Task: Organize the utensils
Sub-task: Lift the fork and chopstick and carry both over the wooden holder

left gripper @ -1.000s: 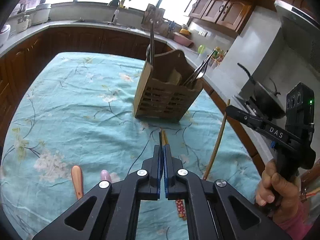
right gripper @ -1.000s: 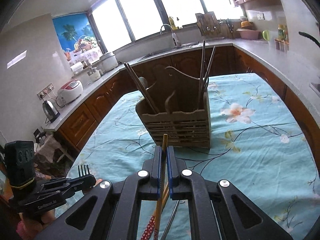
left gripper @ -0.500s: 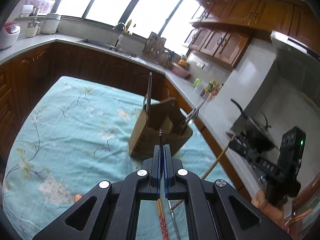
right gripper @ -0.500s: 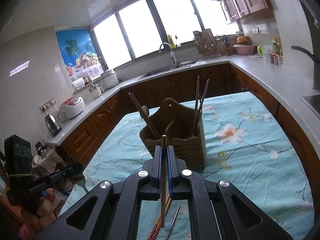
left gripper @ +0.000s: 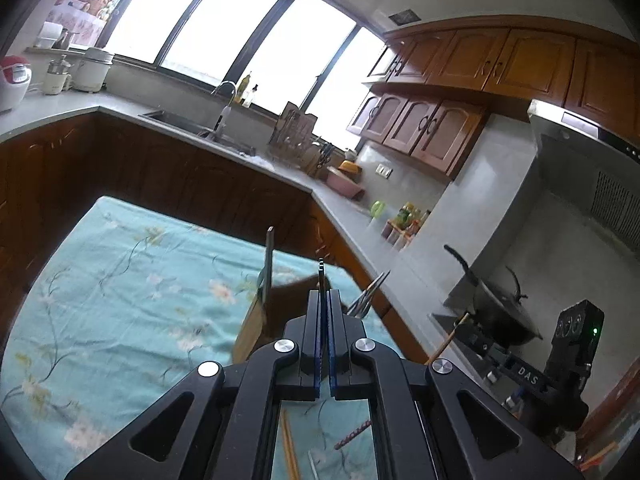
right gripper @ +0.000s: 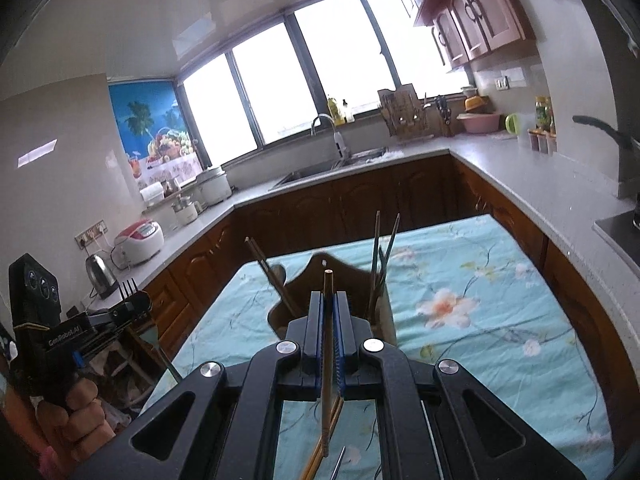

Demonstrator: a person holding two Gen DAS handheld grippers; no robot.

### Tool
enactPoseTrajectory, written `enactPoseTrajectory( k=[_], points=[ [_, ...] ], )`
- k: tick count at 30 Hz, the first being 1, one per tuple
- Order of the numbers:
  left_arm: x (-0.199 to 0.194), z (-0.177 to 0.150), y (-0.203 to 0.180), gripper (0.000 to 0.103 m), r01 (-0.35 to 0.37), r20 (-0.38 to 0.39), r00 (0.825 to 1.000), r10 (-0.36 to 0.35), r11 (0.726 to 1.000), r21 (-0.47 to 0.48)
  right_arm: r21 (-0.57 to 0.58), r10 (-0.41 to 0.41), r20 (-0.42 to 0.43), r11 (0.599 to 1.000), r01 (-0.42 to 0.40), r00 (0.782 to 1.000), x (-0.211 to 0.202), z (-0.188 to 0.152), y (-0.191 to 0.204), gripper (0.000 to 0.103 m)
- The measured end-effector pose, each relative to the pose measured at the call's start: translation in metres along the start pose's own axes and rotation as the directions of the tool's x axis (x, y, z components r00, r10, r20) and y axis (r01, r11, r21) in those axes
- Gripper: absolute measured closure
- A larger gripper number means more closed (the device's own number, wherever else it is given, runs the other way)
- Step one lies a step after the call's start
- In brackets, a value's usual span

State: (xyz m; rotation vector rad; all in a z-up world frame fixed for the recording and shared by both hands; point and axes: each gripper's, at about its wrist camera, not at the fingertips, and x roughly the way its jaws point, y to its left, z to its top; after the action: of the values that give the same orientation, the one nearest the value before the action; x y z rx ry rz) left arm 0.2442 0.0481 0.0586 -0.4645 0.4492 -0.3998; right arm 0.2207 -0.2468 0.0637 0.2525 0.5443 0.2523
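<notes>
A wooden utensil caddy (left gripper: 256,326) stands on the table with utensils upright in it; it also shows in the right wrist view (right gripper: 320,268). My left gripper (left gripper: 324,294) is shut on a dark fork (left gripper: 321,272), tines up, raised above the table short of the caddy. It shows from the side in the right wrist view (right gripper: 136,302). My right gripper (right gripper: 329,300) is shut on a wooden chopstick (right gripper: 327,344), held upright in front of the caddy. It also shows in the left wrist view (left gripper: 464,330), low right.
The table wears a teal floral cloth (left gripper: 120,288). Loose chopsticks (left gripper: 289,446) and a metal utensil (right gripper: 339,462) lie on it under the grippers. Kitchen counters (right gripper: 520,168) run behind and to the right, with a wok (left gripper: 500,308) on the stove.
Both grippers have risen and tilted upward with their utensils. The caddy now sits lower in both views and is partly hidden by the fingers.
</notes>
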Motion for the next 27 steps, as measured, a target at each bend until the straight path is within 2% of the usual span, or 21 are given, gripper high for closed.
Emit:
enactPoseTrajectory(
  k=[14, 27],
  points=[
    [0.071, 0.033, 0.015, 0.103, 0.080, 0.115, 0.990, -0.077, 0.996, -0.025, -0.065, -0.019, 0.149, 0.997, 0.029, 0.989, 0.005, 0.052, 0.007, 0.099],
    [0.168, 0.025, 0.028, 0.103, 0.081, 0.116, 0.990, -0.083, 0.996, 0.024, -0.103, -0.045, 0.208, 0.992, 0.068, 0.977, 0.038, 0.068, 0.000, 0.098]
  ],
)
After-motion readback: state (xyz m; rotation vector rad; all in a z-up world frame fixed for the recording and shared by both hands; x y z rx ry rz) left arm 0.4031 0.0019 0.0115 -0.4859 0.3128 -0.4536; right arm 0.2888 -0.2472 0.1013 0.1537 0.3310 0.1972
